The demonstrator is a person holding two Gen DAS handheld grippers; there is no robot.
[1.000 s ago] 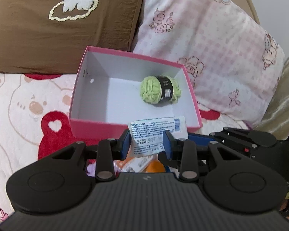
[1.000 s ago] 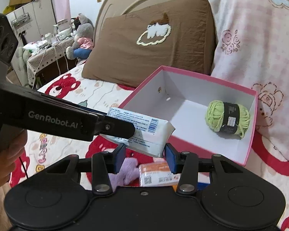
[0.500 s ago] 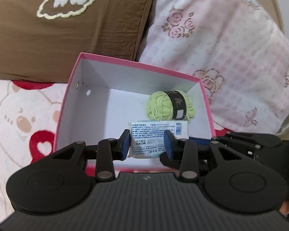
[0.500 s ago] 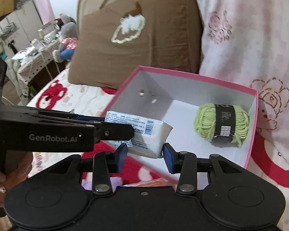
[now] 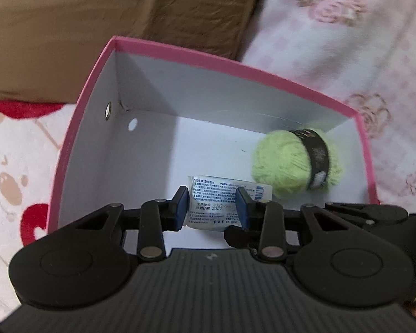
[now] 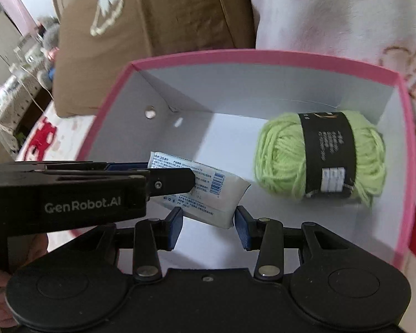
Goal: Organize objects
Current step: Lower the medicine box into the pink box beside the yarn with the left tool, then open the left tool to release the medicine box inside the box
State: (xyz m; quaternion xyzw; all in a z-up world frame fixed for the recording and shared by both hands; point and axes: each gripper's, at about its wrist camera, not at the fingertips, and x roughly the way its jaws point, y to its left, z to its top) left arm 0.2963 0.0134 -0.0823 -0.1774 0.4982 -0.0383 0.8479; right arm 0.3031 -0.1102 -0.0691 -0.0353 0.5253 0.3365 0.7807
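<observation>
The wipes packet's (image 5: 224, 205) lower end is hidden behind the hand-held gripper's body, and its small print stays unreadable. The yarn ball (image 5: 296, 163) is motion-blurred. The brown pillow (image 5: 111, 27) runs off the top edge.

Brown pillow (image 5: 119, 27) (white embroidered patch), pink floral pillow (image 5: 346, 41) beside it, cartoon-print bedspread (image 5: 16, 172), distant plush toy (image 6: 47, 36)

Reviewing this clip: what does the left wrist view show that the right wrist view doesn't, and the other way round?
Only the left wrist view: the left gripper head-on, jaws clamped on the white packet. Only the right wrist view: the cluttered room behind, and the right gripper with the packet's end between its jaws. Both: pink box, green yarn ball, brown pillow.
</observation>
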